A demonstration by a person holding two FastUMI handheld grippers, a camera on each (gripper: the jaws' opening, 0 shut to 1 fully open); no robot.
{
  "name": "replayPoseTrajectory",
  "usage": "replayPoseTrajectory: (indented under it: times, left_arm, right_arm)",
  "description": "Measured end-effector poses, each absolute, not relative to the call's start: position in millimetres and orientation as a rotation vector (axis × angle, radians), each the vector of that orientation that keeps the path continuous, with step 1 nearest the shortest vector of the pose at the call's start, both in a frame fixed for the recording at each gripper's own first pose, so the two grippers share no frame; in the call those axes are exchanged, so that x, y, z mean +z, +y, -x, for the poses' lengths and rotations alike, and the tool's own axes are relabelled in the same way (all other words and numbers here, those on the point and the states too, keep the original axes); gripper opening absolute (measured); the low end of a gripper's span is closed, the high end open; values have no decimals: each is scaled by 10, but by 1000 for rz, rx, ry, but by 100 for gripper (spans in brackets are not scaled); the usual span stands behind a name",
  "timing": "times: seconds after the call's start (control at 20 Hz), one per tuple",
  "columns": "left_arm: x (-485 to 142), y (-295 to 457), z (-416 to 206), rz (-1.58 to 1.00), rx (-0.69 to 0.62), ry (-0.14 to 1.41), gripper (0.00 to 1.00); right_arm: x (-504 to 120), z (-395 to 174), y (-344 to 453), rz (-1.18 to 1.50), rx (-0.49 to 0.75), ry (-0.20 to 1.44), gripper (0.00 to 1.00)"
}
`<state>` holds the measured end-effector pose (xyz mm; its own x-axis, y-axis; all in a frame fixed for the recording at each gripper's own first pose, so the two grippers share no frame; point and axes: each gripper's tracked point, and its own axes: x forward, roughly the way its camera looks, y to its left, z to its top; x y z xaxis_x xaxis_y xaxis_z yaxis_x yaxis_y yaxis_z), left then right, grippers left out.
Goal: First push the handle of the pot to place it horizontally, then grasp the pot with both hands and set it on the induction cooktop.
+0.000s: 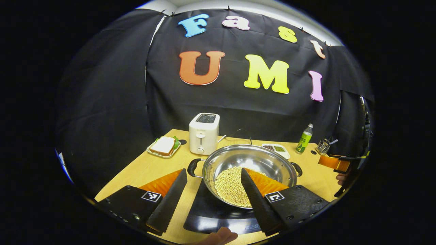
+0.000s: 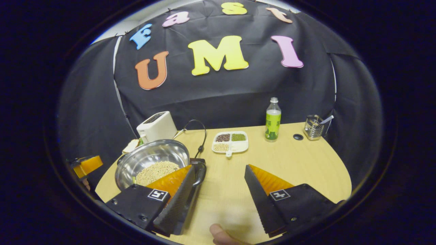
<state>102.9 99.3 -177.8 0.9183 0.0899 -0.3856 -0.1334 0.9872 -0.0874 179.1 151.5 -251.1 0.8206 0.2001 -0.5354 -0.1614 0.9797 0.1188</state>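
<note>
The pot (image 1: 250, 170) sits on the induction cooktop (image 1: 204, 207) between both spread claws, the left claw (image 1: 214, 177) over its near rim, the right claw (image 2: 219, 172) beside its handle (image 2: 201, 170).

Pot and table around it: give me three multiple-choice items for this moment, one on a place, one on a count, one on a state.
1. Where does the pot sit?
A. on the induction cooktop
B. on the toaster
C. on the floor

2. How many sections of the divided tray hold something?
A. one
B. three
C. five

3. How does the left claw stand?
A. shut on the bottle
B. shut on a pot handle
C. open, holding nothing

Key:
1 A, the pot's base rests on the dark cooktop in the left gripper view.
2 B, the right gripper view shows dark, green and pale fillings.
3 C, its fingers are spread wide, with the pot's left handle between and beyond them.
</note>
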Motion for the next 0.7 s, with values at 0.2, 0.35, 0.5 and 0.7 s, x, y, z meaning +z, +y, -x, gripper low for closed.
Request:
replayPoseTrajectory:
  times: [0.2, 0.35, 0.5, 0.7]
  left_arm:
    - [-1639, 738, -851, 115, 114, 343, 95]
    - [-1472, 536, -716, 74, 87, 301, 95]
    - [-1226, 316, -585, 56, 52, 255, 95]
    - [-942, 125, -425, 47, 48, 203, 95]
  right_arm:
    - [-2322, -1362, 1176, -54, 177, 494, 95]
    - [-2160, -1099, 848, -34, 126, 449, 95]
    - [-1887, -859, 609, -17, 97, 386, 94]
    - [-1521, -607, 443, 21, 88, 295, 97]
